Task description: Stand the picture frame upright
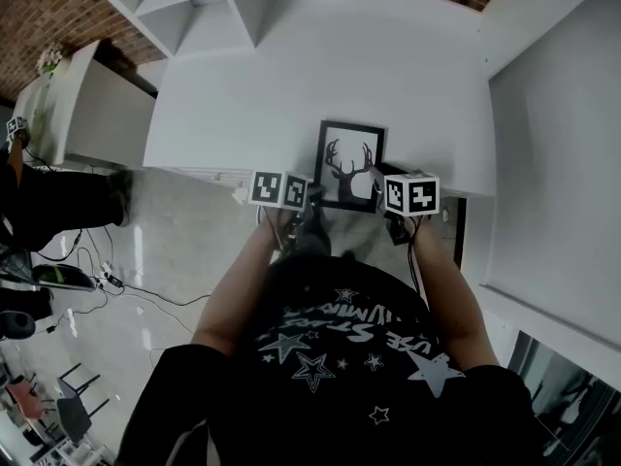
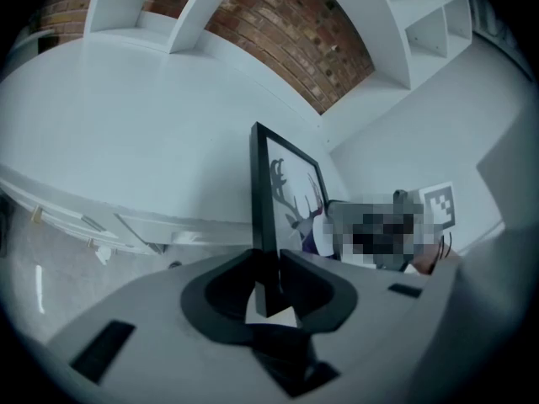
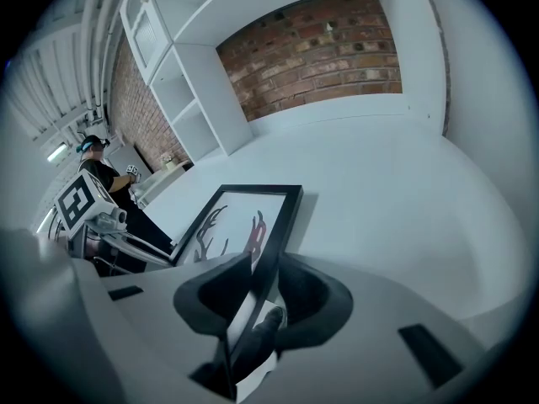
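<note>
Two hand-held grippers are engaged on one black-framed rectangular picture frame [image 1: 349, 163], which carries a dark antlered deer silhouette on a white ground. It sits at the near edge of the white table top [image 1: 291, 85], directly in front of the person in the black star-printed T-shirt [image 1: 340, 357].

Left gripper [image 2: 268, 289]: its own view shows the frame's left side bar running down between the two dark jaws. The jaws are part-way closed and bear on that thin bar from both sides. Nothing else sits between them.

Right gripper [image 3: 261, 293]: its own view shows the frame's right side bar passing between the jaws near the lower corner. The jaws stand at a middling width and are clamped on the bar, one against the glazed front and one against the back. A dark strut-like piece shows behind the frame at the jaw throat; what it is cannot be made out.

Position of the frame: it is held by both lower sides, one gripper to each. The printed face is turned toward the person and up toward the head camera. In the right gripper view it leans back away from the person, top edge close to the table; whether that edge touches cannot be told.

Surroundings: white shelving [image 1: 194, 8] and a red brick wall [image 1: 58, 8] lie beyond the table
</note>
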Demonstrator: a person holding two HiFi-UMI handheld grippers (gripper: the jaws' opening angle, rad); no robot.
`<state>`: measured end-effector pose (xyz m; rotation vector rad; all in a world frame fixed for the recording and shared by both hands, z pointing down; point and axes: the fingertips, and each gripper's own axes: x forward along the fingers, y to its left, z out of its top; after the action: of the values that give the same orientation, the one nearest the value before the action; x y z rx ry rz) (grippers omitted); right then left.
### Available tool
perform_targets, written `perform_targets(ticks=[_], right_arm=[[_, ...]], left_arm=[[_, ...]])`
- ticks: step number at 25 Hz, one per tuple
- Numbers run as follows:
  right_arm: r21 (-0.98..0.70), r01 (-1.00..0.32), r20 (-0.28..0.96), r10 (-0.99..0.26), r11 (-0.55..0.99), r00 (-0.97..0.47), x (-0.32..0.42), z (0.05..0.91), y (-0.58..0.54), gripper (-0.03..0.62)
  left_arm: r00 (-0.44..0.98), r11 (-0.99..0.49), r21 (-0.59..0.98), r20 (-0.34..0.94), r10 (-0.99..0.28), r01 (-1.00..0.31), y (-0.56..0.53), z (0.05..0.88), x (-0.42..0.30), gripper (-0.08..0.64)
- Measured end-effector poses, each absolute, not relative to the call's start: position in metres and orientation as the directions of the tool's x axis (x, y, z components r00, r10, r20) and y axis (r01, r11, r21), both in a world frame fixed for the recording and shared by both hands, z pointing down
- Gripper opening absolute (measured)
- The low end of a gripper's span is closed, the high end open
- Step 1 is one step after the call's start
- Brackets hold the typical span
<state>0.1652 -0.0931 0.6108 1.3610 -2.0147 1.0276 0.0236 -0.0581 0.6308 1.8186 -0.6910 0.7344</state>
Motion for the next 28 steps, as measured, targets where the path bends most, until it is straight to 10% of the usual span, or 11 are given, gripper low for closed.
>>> perform_targets(ticks=[28], right_arm=[[-0.345,-0.884,0.515,-0.724,0.315,-0.459,0.169,0.533,-0.095,0.076]], left_arm=[[0.668,-0.428,0.521,0.65,-0.363,-0.739,-0.047,0.568,0.032,0.086]])
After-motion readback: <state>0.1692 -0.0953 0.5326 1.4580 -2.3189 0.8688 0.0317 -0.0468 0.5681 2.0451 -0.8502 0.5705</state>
